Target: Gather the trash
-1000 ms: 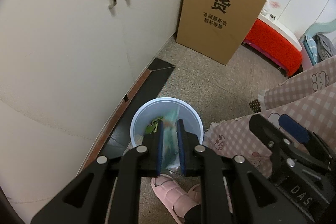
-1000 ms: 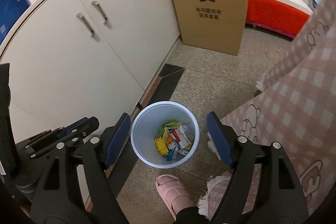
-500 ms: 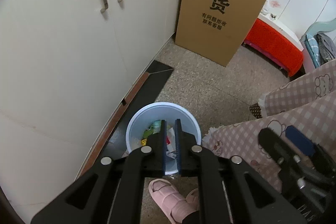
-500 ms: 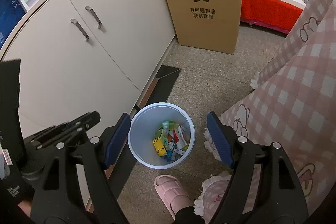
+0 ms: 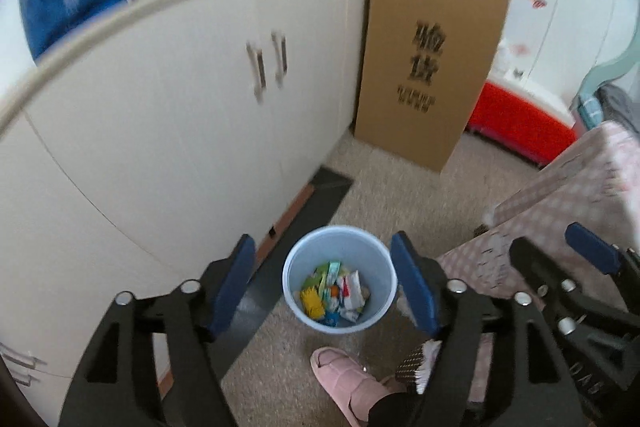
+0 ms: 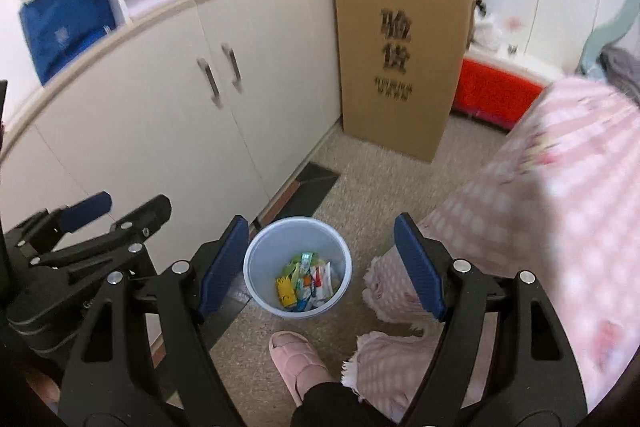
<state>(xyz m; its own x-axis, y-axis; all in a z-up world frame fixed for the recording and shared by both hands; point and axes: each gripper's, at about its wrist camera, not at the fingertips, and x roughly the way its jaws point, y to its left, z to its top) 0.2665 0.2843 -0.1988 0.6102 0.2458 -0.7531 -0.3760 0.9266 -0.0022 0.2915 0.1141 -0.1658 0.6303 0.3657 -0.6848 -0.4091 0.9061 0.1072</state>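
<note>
Right tongs (image 6: pixel 320 267) spread wide above bin (image 6: pixel 256 279) (wrappers (image 6: pixel 306 281) inside).

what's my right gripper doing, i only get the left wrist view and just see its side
observer: the right gripper is open, with nothing between its fingers.
operator: where's it aimed
observer: down at the blue bin, which sits framed between its fingers in the right wrist view, wrappers inside.
operator: anything stuck on it
observer: no, both blue pads look bare.
</note>
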